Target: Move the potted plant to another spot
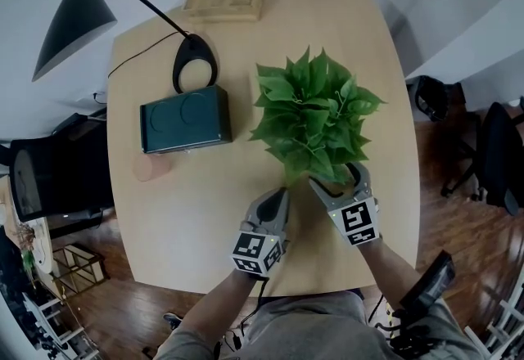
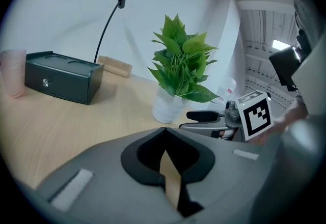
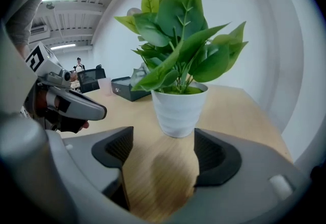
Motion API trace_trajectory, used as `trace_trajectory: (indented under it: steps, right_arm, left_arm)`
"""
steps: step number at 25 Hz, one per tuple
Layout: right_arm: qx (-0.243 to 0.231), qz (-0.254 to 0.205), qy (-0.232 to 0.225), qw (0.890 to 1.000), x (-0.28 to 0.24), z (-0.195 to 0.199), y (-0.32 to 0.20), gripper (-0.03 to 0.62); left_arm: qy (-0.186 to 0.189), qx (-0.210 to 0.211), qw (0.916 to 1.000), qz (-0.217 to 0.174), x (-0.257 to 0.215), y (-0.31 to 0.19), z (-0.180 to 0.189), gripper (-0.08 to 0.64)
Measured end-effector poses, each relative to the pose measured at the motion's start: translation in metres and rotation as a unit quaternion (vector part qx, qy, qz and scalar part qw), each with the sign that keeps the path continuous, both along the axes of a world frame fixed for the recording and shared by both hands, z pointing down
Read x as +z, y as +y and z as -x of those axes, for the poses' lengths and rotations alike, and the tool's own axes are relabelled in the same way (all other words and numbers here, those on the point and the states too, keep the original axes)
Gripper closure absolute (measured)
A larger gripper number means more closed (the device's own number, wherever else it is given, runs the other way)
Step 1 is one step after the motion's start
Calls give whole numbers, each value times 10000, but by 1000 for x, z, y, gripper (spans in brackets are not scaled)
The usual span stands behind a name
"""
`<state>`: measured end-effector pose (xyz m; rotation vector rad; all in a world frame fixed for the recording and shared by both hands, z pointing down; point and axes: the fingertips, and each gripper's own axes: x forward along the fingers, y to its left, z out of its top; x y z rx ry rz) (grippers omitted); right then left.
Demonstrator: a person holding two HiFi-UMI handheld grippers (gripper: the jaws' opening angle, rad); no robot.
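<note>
The potted plant (image 1: 315,117) stands right of the table's middle, its green leaves hiding the pot in the head view. Its white ribbed pot (image 3: 179,108) rests on the wood just ahead of my right gripper (image 3: 162,139), which is open; the pot is beyond the jaw tips, not between them. In the head view the right gripper (image 1: 337,178) reaches under the near leaves. My left gripper (image 1: 282,193) sits beside it on the left, a little short of the pot (image 2: 167,107). The left gripper (image 2: 163,129) is shut, tips touching, with nothing in it.
A dark green box (image 1: 185,119) lies left of the plant with a pink cup (image 2: 12,73) beside it. A black desk lamp (image 1: 74,15) rises from its base (image 1: 195,64) behind the box. A wooden block (image 1: 223,0) sits at the table's (image 1: 164,219) far edge. Office chairs (image 1: 499,154) stand at the right.
</note>
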<state>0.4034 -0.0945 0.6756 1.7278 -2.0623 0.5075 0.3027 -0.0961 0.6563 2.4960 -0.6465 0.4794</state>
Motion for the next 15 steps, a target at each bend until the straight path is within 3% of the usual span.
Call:
trace_trajectory:
  steps: [2, 6, 15]
  right_arm:
    - [-18, -52, 51, 10000, 0, -2, -9, 157]
    - [-113, -148, 94, 9998, 0, -6, -32, 91]
    - [-258, -371, 14, 9990, -2, -9, -73, 41]
  left_arm:
    - [-22, -5, 10000, 2, 2, -2, -2, 566]
    - [-76, -44, 10000, -30, 5, -9, -3, 566]
    - [-184, -130, 9997, -138, 9, -24, -1, 566]
